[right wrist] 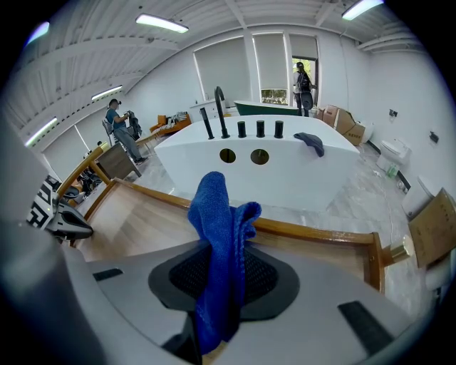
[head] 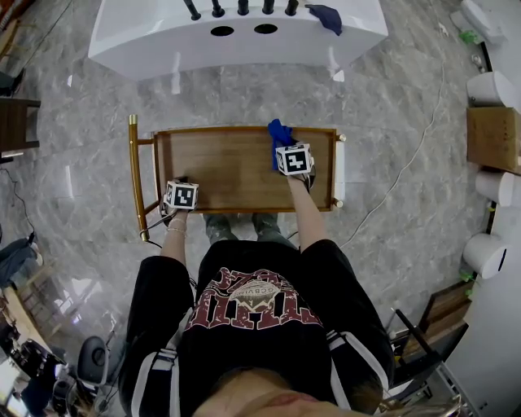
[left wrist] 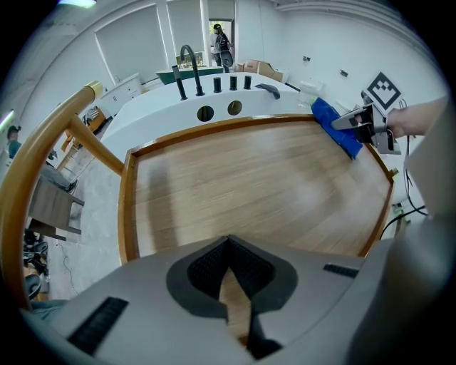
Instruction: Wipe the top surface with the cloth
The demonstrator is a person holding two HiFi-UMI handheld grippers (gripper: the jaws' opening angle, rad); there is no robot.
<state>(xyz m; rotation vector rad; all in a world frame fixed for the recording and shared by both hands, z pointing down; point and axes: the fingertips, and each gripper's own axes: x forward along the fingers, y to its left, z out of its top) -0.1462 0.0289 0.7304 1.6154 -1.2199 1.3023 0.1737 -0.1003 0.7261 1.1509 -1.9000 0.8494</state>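
Note:
The wooden cart top [head: 228,167] lies in front of me, with a raised rim all round. My right gripper [head: 285,145] is at its far right part, shut on a blue cloth [head: 278,132] that touches the wood by the far rim. In the right gripper view the blue cloth [right wrist: 219,235] stands up bunched between the fingers. From the left gripper view, the blue cloth [left wrist: 335,128] and right gripper [left wrist: 363,122] sit at the far right corner. My left gripper [head: 181,184] hovers at the near left corner, shut [left wrist: 228,246] and holding nothing.
A gold handle bar [head: 133,175] runs along the cart's left end. Beyond the cart stands a white bathtub [head: 236,45] with black taps and a dark cloth [head: 326,16] on its rim. A cable [head: 407,163] trails over the marble floor at right. Boxes [head: 492,138] line the right side.

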